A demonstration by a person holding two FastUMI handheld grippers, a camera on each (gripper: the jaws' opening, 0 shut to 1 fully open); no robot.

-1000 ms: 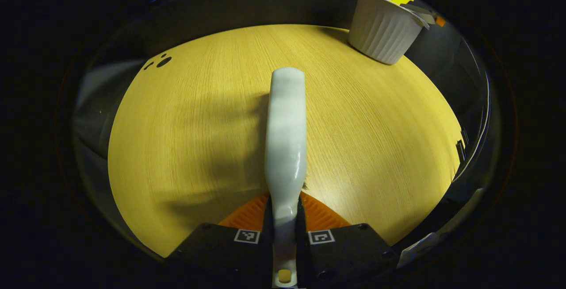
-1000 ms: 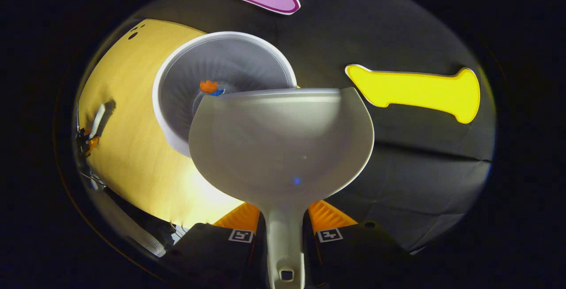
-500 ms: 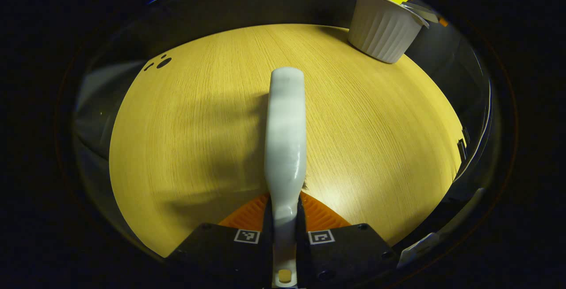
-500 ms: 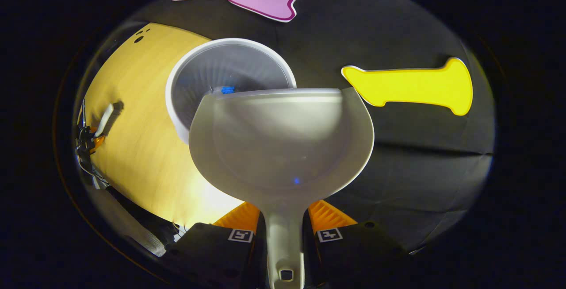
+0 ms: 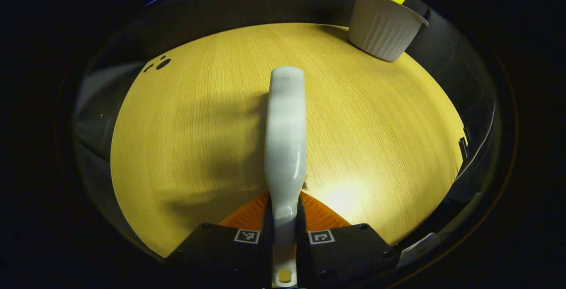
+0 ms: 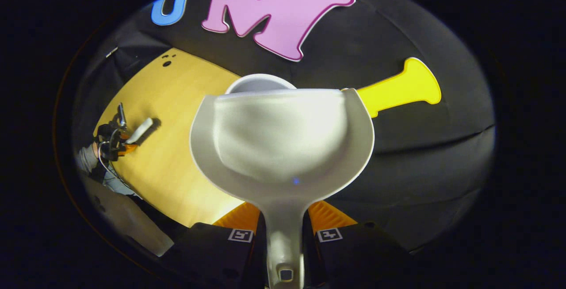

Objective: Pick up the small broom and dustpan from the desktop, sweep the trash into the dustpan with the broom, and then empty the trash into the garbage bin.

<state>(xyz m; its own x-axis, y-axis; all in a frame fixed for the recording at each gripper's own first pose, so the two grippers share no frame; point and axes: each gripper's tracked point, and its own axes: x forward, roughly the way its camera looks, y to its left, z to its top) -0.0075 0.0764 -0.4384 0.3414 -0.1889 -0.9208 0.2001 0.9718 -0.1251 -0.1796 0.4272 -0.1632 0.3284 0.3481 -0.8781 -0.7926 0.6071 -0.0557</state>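
My left gripper (image 5: 285, 218) is shut on the handle of the small white broom (image 5: 285, 134), which points forward over the yellow wooden desktop (image 5: 194, 134). The white ribbed garbage bin (image 5: 382, 25) stands at the desktop's far right corner. In the right gripper view my right gripper (image 6: 283, 231) is shut on the handle of the white dustpan (image 6: 283, 143), held up with its scoop showing bare. The bin's rim (image 6: 258, 83) peeks out just behind the pan's front lip. Far off to the left, the left gripper (image 6: 118, 140) holds the broom (image 6: 139, 130) over the desktop.
Small dark holes (image 5: 162, 63) mark the far left of the desktop. A person's sleeve (image 6: 90, 160) shows behind the distant left gripper. The booth's black cloth wall (image 6: 420, 156) rises behind the bin.
The dustpan has lifted and drawn back from the bin, so the bin's inside, with orange and blue trash, is now hidden behind the pan. The left gripper and broom have barely moved.
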